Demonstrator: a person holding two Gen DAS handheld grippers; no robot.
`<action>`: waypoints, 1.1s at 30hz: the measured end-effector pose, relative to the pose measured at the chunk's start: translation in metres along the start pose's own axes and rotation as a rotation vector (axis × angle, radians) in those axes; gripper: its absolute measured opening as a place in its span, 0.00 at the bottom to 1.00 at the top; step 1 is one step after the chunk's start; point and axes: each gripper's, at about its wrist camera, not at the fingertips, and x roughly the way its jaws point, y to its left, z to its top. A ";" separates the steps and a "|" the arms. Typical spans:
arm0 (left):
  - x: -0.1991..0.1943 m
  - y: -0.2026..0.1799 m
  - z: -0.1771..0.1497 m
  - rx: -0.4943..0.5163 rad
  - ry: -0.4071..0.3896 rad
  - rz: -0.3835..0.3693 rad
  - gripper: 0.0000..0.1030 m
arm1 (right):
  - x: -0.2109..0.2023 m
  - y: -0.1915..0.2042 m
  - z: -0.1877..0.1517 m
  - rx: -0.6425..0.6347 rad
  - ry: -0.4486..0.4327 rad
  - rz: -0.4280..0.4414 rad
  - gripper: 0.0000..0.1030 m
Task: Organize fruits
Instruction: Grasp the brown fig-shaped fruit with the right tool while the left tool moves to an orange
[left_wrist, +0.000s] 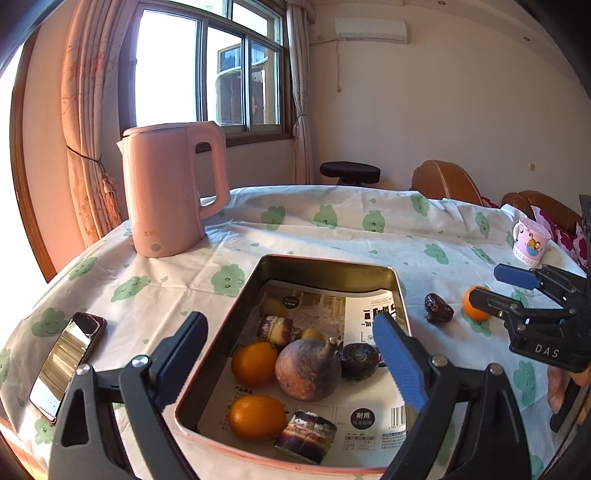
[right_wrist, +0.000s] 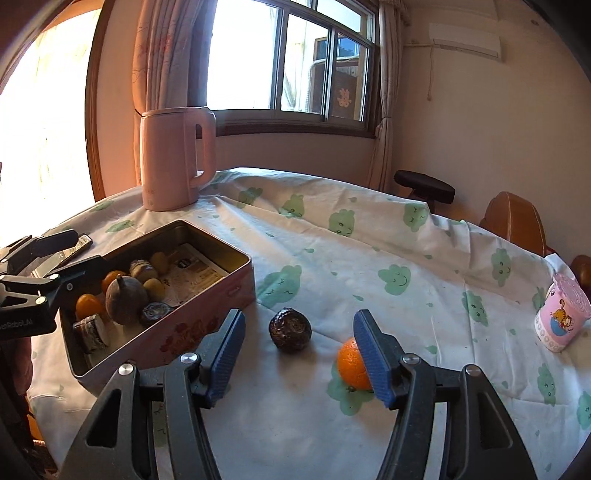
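The left gripper (left_wrist: 291, 354) hangs over the near end of the tin (left_wrist: 400, 291), jaws wide with nothing between the pads. In its view, just beyond the fingertips, the tin's paper lining carries, from near to far: a cut cane piece (left_wrist: 306, 435) at 6 o'clock, an orange (left_wrist: 257, 417) at 7 o'clock beside it, then the big brown root (left_wrist: 308, 369) in the middle with a second orange (left_wrist: 255, 363) touching it at 9 o'clock and a dark purple fruit (left_wrist: 358, 360) at 3 o'clock. Farther in lie another cane piece (left_wrist: 275, 329) and two small yellow fruits (left_wrist: 273, 306). A phone (left_wrist: 68, 363) lies on the cloth at 9 o'clock of the tin.

The right gripper (right_wrist: 299, 360) points down at the tablecloth (right_wrist: 332, 258) to the right of the tin, jaws partly open and empty. A loose orange (right_wrist: 351, 363) sits on the cloth at 3 o'clock, partly behind the right finger; whether it touches the finger cannot be told. A dark wrinkled fruit (right_wrist: 290, 329) rests at 12 o'clock, just beyond the gap between the fingers and apart from both. Both loose fruits lie outside the tin.

Farther off, a pink mug (right_wrist: 561, 321) stands at 3 o'clock near the table edge, and a pink kettle (right_wrist: 173, 158) stands at 11 o'clock beyond the tin, before the window (right_wrist: 291, 55).
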 end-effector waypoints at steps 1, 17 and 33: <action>0.002 0.000 0.001 0.000 0.001 -0.001 0.91 | 0.005 -0.001 0.002 -0.004 0.010 0.000 0.61; 0.011 -0.005 0.024 -0.012 -0.003 -0.011 0.92 | 0.087 0.014 0.004 -0.050 0.265 0.027 0.35; 0.022 -0.105 0.037 0.119 0.038 -0.160 0.92 | -0.003 -0.056 0.003 0.084 0.036 -0.129 0.35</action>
